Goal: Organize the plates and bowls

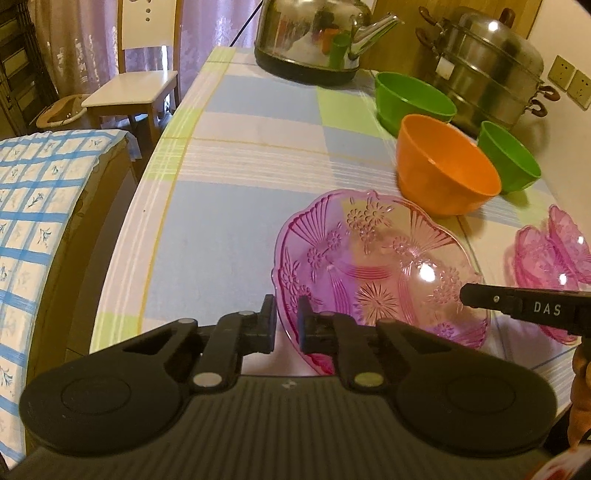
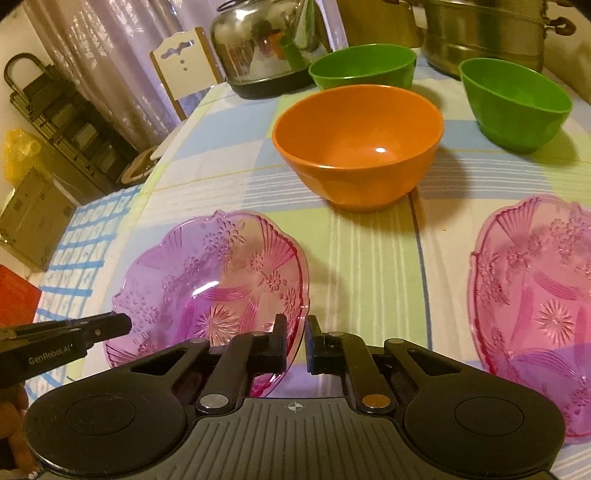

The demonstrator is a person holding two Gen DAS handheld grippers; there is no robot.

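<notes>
— What's at the bench's [image 1: 229, 206] far end?
— A steel kettle [image 1: 314, 33], a stacked steamer pot [image 1: 491, 70] to its right. Beyond the bench, a white chair [image 1: 136, 85]; left of it, a blue-checked cloth [image 1: 40, 206].

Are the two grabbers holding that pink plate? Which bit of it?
Yes. Both pinch the rim of the same pink glass plate: the left hand-held gripper on one edge, the right hand-held gripper on the opposite edge.

Second pink plate [image 2: 535, 310] cut off at right edge
</notes>
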